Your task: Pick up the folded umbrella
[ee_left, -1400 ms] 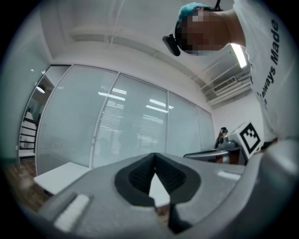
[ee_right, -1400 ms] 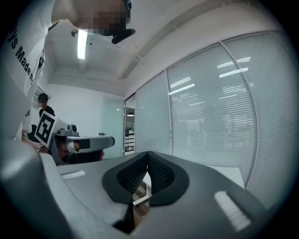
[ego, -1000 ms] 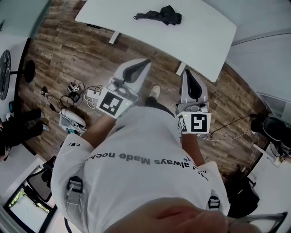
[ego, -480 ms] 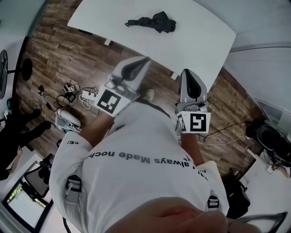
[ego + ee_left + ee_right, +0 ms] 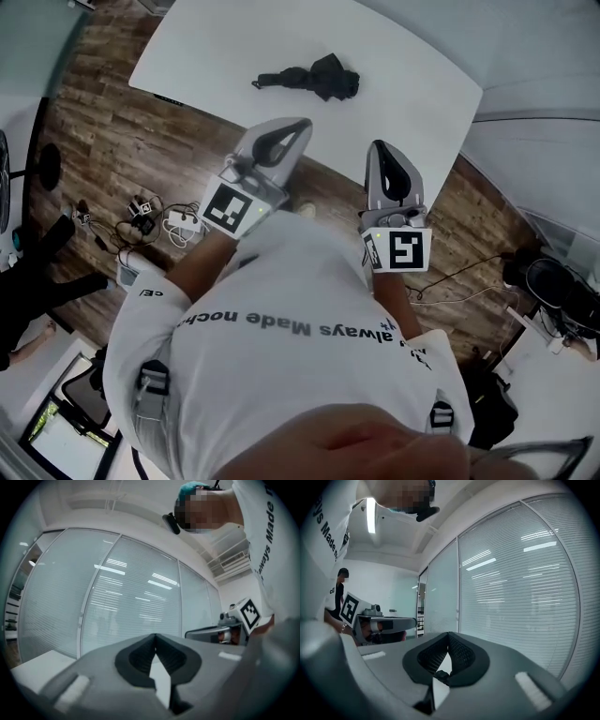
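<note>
The folded black umbrella [image 5: 309, 80] lies on the white table [image 5: 412, 66], toward its far middle. Both grippers are held level over the wooden floor, short of the table's near edge. In the head view my left gripper [image 5: 298, 125] points at the table below the umbrella, and its jaws meet at the tips with nothing between them [image 5: 155, 637]. My right gripper [image 5: 380, 148] sits to its right, jaws also closed and empty [image 5: 448, 634]. Neither touches the umbrella. The gripper views show mostly glass walls with blinds.
Cables and power strips [image 5: 159, 220] lie on the wood floor at the left. Dark equipment and wires [image 5: 553, 281] sit at the right. A person's legs [image 5: 37, 281] show at the left edge. A glass partition [image 5: 520, 588] stands beyond the table.
Both grippers have advanced toward the table together. The table and umbrella have slid down and closer in the head view. The jaws stayed closed.
</note>
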Available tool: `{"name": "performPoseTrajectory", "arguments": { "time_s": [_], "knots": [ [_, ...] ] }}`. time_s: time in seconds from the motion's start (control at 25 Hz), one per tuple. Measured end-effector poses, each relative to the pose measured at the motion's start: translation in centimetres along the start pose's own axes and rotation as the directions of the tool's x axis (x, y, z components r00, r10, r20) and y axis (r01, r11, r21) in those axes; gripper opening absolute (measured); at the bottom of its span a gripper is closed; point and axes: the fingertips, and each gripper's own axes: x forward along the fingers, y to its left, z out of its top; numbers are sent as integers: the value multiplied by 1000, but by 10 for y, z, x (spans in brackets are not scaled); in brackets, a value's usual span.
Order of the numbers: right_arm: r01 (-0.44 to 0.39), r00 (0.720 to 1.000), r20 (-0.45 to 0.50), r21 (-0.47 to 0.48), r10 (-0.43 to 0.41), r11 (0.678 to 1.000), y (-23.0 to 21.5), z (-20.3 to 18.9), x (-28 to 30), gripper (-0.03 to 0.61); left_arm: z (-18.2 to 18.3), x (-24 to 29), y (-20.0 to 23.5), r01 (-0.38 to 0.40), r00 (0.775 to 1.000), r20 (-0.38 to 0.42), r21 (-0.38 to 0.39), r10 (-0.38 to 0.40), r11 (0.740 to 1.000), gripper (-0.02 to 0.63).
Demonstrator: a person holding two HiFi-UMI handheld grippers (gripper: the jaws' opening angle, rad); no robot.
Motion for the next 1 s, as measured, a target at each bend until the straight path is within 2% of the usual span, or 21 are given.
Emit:
{"name": "performPoseTrajectory", "arguments": {
  "time_s": [0.2, 0.48, 0.72, 0.96, 1.0],
  "knots": [
    [-3, 1000, -10, -23, 3, 1000, 3, 21, 83, 0, 17, 19, 74, 37, 999, 27, -3, -37, 999, 3],
    [30, 999, -19, -24, -31, 999, -1, 23, 161, 0, 10, 41, 151, 67, 998, 7, -18, -67, 998, 3],
    [79, 996, -34, -12, -80, 997, -20, 20, 184, 0, -2, 60, 175, 113, 993, -34, -25, -114, 993, 3],
    [97, 994, -50, -2, -97, 995, -49, 12, 184, 0, -22, 89, 171, 143, 986, -83, 12, -142, 990, 6],
    [99, 994, -50, 0, -99, 995, -54, 11, 184, 0, -27, 94, 169, 149, 984, -98, 24, -146, 989, 24]
  ]
}}
